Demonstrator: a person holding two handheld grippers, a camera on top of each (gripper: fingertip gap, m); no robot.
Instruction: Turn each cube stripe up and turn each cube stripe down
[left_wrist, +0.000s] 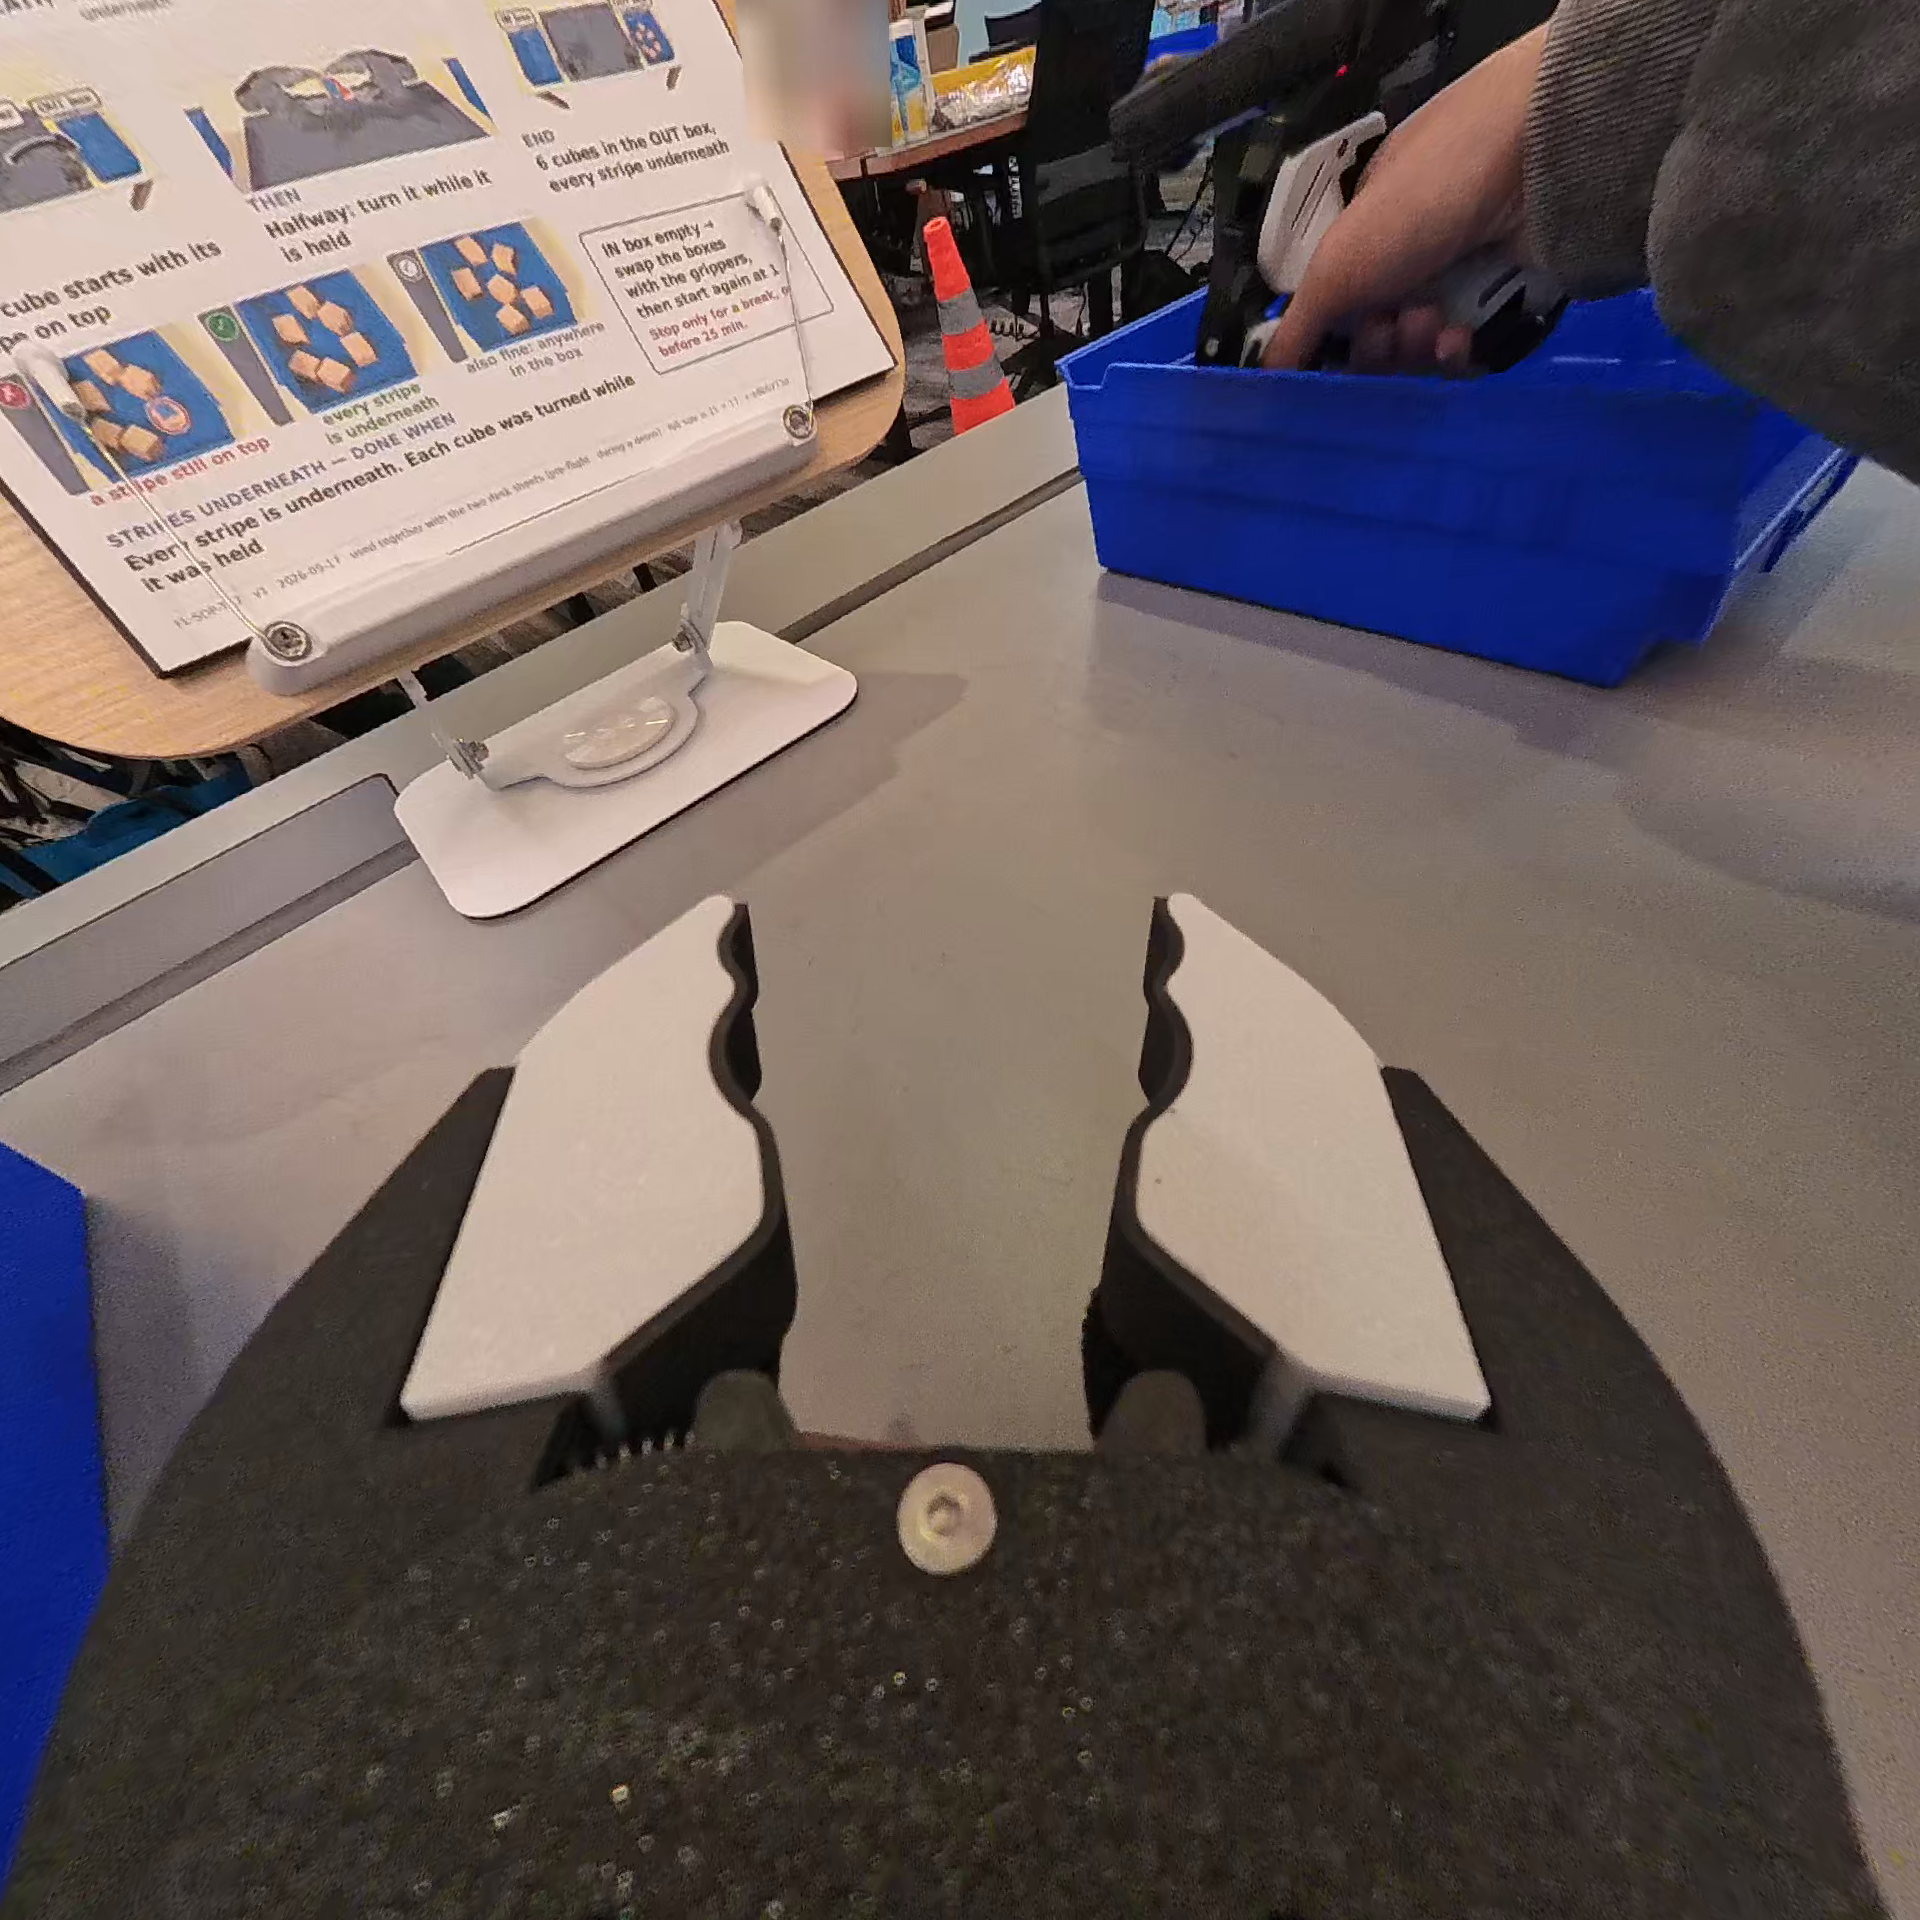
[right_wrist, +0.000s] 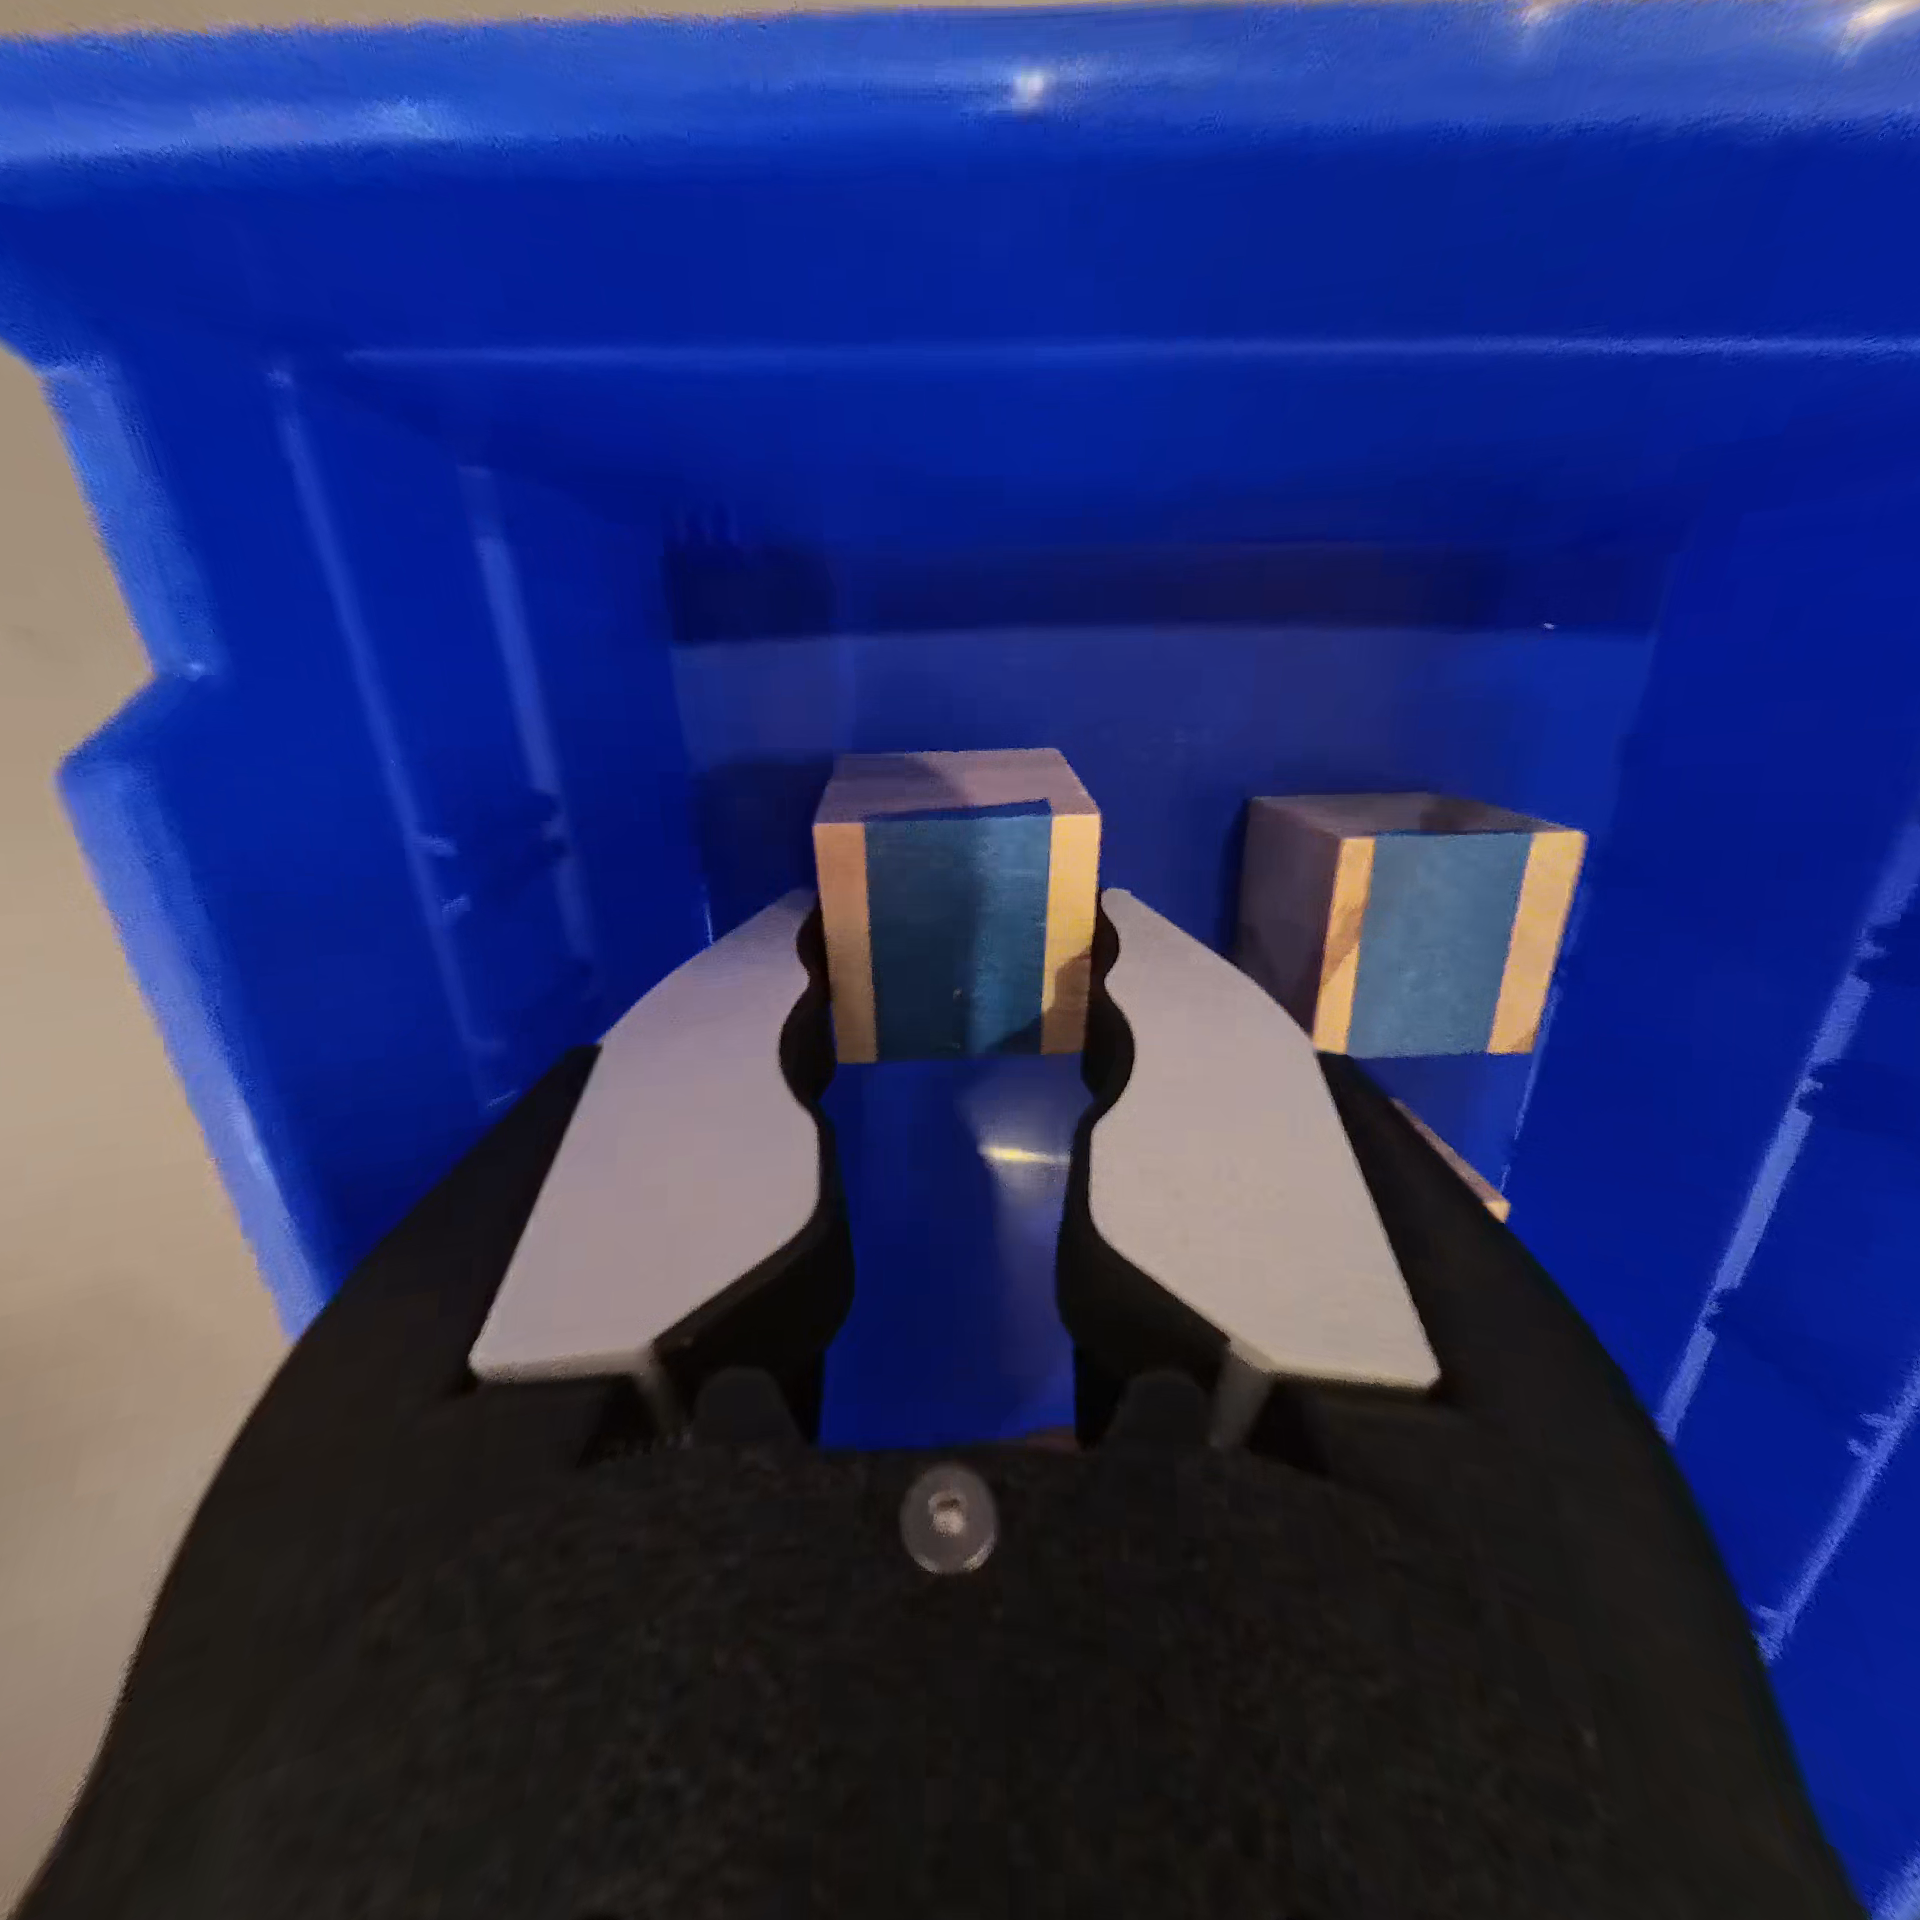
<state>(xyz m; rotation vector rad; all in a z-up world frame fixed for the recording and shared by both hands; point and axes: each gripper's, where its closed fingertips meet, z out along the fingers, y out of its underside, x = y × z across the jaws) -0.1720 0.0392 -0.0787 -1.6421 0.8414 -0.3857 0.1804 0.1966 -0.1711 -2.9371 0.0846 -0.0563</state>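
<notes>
Your right gripper (right_wrist: 954, 971) had its fingers clamped on a striped cube (right_wrist: 956, 914) in the blue bin (right_wrist: 935, 260); no flip showed yet. Your left gripper (left_wrist: 948, 997) hung with fingers apart over the desk (left_wrist: 1351, 831). Another cube (right_wrist: 1423, 935), at centre right, waited.

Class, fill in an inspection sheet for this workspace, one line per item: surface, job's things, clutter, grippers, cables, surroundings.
Surface: grey table, bare ahead of the left hand-held gripper.
Job's things: two striped cubes, one between the right fingers, another beside it, both inside the blue bin.
Clutter: instruction sheet on a stand.
Grippers: left hand-held gripper open, empty; right hand-held gripper closed around the cube's sides.
Cables: nothing seen.
Surroundings: orange traffic cone, chairs and desks behind.
</notes>
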